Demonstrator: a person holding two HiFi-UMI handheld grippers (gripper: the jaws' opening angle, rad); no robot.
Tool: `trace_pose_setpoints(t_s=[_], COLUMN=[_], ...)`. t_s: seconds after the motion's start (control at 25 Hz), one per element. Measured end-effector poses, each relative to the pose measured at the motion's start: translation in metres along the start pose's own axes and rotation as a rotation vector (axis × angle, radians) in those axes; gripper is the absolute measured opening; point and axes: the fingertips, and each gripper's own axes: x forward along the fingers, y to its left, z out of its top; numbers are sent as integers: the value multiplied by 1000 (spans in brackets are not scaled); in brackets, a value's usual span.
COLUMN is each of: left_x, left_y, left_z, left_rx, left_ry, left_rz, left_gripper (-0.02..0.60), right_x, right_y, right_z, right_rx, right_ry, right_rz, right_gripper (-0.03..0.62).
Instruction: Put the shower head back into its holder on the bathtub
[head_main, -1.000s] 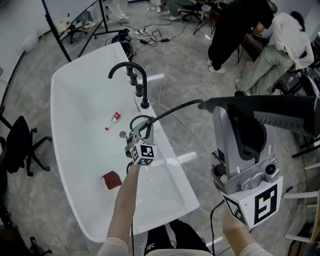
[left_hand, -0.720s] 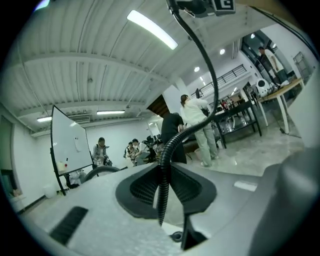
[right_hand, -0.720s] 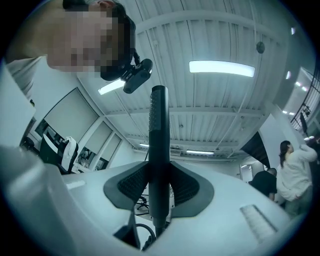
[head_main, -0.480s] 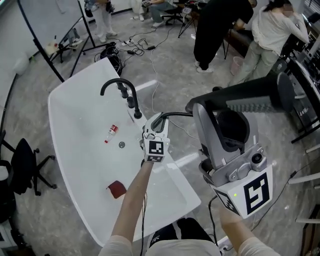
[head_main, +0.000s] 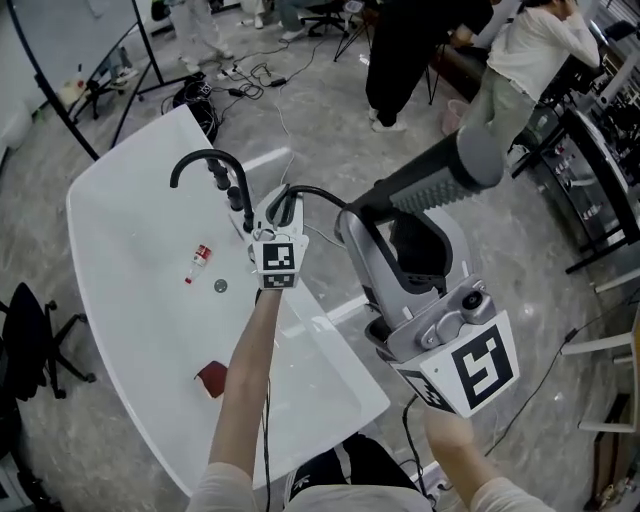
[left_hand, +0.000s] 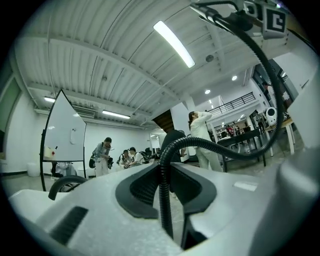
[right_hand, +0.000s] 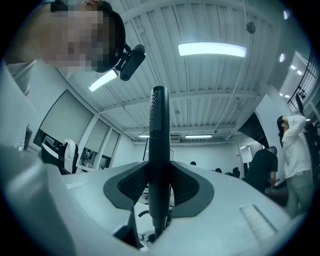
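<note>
Left claw (left_hand: 165, 192) is seen pinched on the black ribbed hose (left_hand: 212, 146), which is run up through the narrow gap between its pads and arched away to the right. Right claw (right_hand: 159, 200) is clamped on the dark handle of the shower head (right_hand: 159, 130), and the handle is stood straight up between the pads against the ceiling lights. Where all this hangs is given only by the head view. There the shower head (head_main: 440, 175) is held out over the grey floor beside the white bathtub (head_main: 110, 215), off its right rim, with the right claw (head_main: 380, 225) closed on the handle end. The left claw (head_main: 280, 215) is placed at the tub's rim just beside the foot of the black faucet (head_main: 205, 165), and the hose (head_main: 315, 192) is looped between the two claws. Inside the tub a small red-capped bottle (head_main: 202, 256), the drain (head_main: 220, 286) and a dark red object (head_main: 211, 378) are picked out, none of them caught by either gripper view. Part of the tub's near rim is covered by the person's left forearm (head_main: 245, 390), and a stretch of floor is blocked by the right claw's body. Cables, an office chair (head_main: 30, 330) and standing people (head_main: 400, 60) are noted around the tub.
</note>
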Motion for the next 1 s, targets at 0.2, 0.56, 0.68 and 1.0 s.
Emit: trace_pose_setpoints(t_s=[0.2,0.56,0.68,1.0], left_x=[-5,-25,-33,-44], left_y=[47,70,68,60], left_z=[-16,-36,-35,-40], left_rx=[-48,-97,-129,-155], left_ry=[-15,-59,-89,-111], left_rz=[65,80,80,71], left_gripper=[60,60,60,60], right_x=[10,23,25,22], right_y=[-7,-5,-2,-5], right_z=[-49,-107,-121,-139], right_rx=[73,119,135,162], right_ry=[80,169,183,194], right_rz=[17,37,44,34], right_gripper=[138,138,138,138])
